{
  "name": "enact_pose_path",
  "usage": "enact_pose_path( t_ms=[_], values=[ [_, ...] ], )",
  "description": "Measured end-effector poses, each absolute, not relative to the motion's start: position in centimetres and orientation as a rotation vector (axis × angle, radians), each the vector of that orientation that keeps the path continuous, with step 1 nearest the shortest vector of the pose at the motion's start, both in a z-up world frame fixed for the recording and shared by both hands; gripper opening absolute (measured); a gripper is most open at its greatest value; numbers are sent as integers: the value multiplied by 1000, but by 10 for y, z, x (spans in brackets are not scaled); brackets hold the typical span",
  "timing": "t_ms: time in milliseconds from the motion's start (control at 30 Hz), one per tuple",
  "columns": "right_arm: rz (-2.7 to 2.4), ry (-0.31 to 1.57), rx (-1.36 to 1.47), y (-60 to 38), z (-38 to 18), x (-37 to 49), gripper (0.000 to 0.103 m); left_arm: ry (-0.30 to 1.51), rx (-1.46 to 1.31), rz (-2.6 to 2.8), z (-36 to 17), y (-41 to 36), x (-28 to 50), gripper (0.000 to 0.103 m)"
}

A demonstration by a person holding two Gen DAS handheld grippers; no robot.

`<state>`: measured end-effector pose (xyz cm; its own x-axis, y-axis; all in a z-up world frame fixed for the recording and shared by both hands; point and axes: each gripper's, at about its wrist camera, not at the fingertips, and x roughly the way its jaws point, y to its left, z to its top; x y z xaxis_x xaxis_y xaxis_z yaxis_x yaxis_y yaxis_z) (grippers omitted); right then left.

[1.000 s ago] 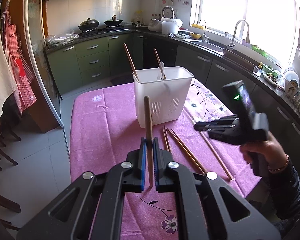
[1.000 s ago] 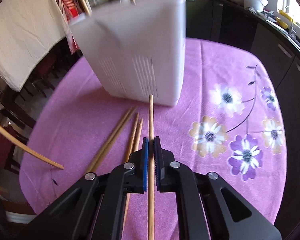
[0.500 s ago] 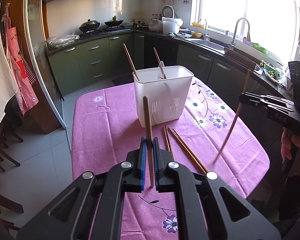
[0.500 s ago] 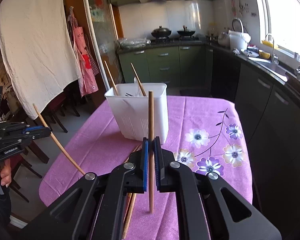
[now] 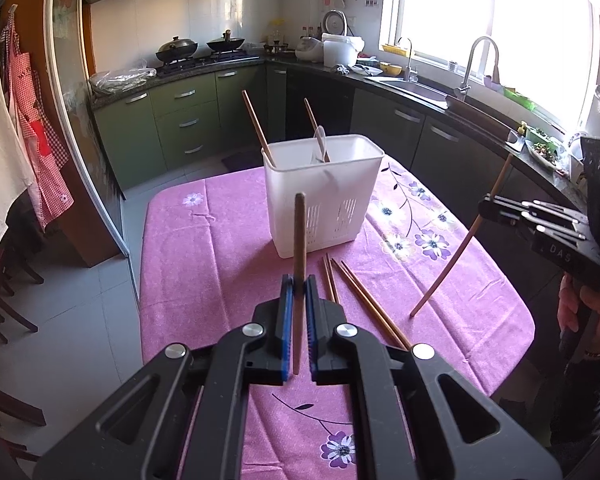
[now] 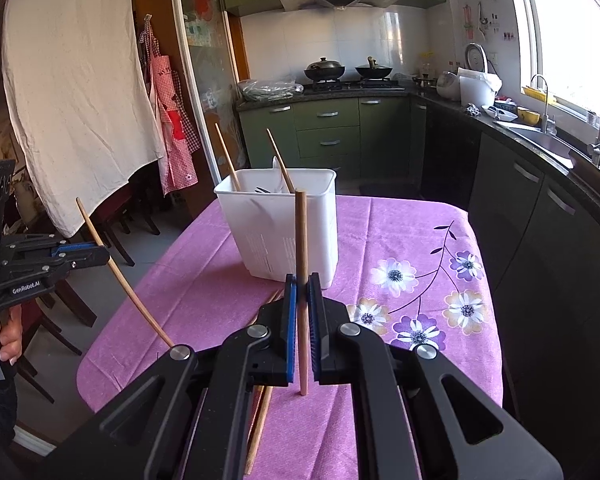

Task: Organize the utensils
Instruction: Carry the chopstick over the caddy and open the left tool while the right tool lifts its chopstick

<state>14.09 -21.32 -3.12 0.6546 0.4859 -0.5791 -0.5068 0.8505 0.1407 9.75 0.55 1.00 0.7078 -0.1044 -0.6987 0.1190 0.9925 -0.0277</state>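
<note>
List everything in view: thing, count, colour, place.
White plastic utensil basket: one, white, centre of table.
Chopsticks standing in basket: two, brown, leaning left; a pale utensil between them.
Loose wooden chopsticks: about four, brown, lying on the cloth in front of the basket.
Floral tablecloth: one, purple-pink, covering the table.
Woks: two, dark, on the stove behind.
Sink faucet: one, metal, under the window.
Apron: one, red checked, hanging left.
Left gripper: shut on one upright brown chopstick.
Right gripper: shut on another chopstick.
</note>
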Motion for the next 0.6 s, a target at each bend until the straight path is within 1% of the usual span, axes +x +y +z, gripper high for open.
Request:
enact_pose_path(
  t_ms=[100, 433, 600],
  values=[
    [567, 646, -33, -213, -32, 143, 7, 755, 26, -136, 25, 4, 102, 6],
    [579, 642, -16, -219, -32, 143, 7, 595, 71, -132, 122, -11, 146, 6],
    [583, 648, -3, -224, -35, 147, 7, 530, 69, -113, 155, -17, 175, 6]
  ],
)
